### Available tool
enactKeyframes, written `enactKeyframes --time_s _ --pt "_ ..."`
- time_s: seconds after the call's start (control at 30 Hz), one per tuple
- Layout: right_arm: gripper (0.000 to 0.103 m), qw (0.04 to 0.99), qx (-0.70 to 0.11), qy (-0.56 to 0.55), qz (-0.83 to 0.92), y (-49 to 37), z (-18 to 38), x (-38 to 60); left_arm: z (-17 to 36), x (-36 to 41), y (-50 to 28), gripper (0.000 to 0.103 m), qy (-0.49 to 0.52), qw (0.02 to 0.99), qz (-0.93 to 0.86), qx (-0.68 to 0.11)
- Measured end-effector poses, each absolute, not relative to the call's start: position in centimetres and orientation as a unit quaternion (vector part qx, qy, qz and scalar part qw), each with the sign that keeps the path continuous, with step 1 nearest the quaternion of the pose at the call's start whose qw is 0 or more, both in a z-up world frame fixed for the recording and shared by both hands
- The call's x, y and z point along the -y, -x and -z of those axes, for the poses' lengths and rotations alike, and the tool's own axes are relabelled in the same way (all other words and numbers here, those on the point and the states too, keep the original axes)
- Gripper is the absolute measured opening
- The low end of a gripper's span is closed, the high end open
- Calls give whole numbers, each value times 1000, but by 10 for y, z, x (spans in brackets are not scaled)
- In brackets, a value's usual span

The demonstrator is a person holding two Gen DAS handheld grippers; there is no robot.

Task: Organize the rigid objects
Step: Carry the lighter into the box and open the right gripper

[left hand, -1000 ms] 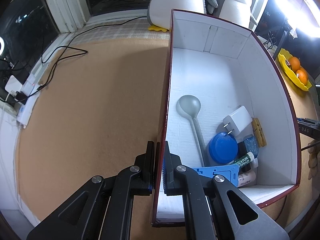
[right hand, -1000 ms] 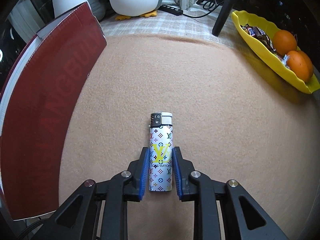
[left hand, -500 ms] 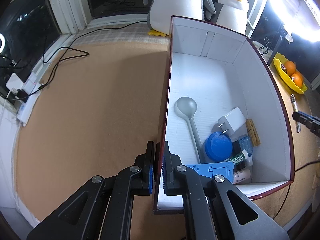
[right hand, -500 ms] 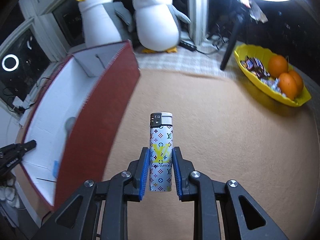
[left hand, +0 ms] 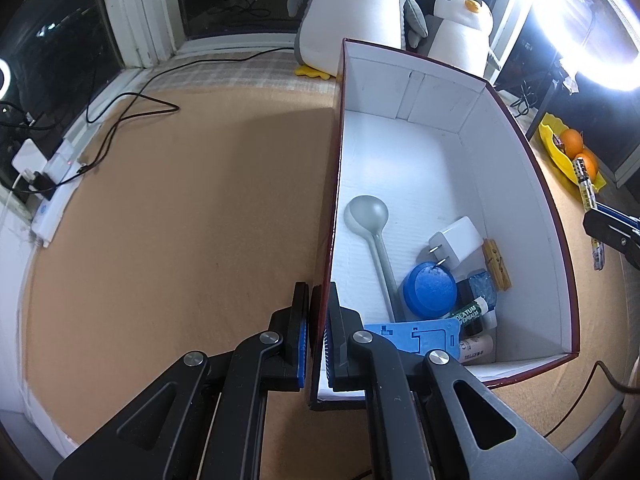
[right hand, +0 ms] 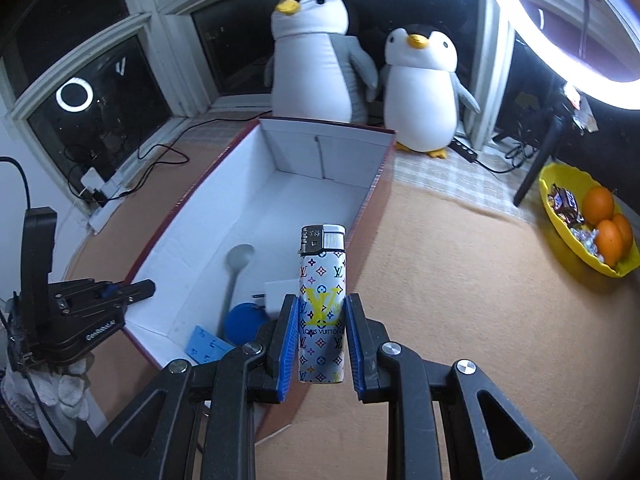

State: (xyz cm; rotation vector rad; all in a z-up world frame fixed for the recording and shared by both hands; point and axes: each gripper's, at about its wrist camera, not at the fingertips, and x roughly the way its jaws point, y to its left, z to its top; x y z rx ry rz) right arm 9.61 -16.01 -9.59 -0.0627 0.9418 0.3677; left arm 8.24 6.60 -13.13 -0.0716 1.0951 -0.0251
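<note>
Two grippers: both are busy, one on the box, one on a lighter.
Left gripper [left hand: 316, 336]: its jaws are pinched tight on the left wall of the box [left hand: 420, 168], near the box's near-left corner, one finger outside and one inside.
Right gripper [right hand: 321, 340]: its blue-padded fingers [right hand: 289, 344] clamp the lower half of the lighter [right hand: 321, 308], which stands upright between them, metal cap up, in the air over the box's right wall.
Box: dark red outside, white inside, open on top; it sits on the tan-covered table [left hand: 180, 220], its far end close to two plush penguins [right hand: 316, 52].
Near end of the box: a grey spoon [left hand: 372, 236], a white charger plug [left hand: 454, 244], a round blue lid [left hand: 430, 288], a wooden clothespin [left hand: 496, 258], a flat blue plastic piece [left hand: 416, 336] and a few small tubes lie bunched toward the near-right corner.
Right edge of the table: a yellow dish [right hand: 576, 256] holds oranges and sweets.
Left edge of the table: a power strip [left hand: 52, 208] with black cables.
Person: a white-gloved hand [right hand: 60, 396] shows below the left gripper.
</note>
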Motion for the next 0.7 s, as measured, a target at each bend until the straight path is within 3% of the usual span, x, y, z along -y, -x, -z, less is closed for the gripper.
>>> enactKeyframes --time_s 0.7 --pt "21 854 -475 41 -211 -98 120 102 131 -69 -81 6 40 855 19 -517"
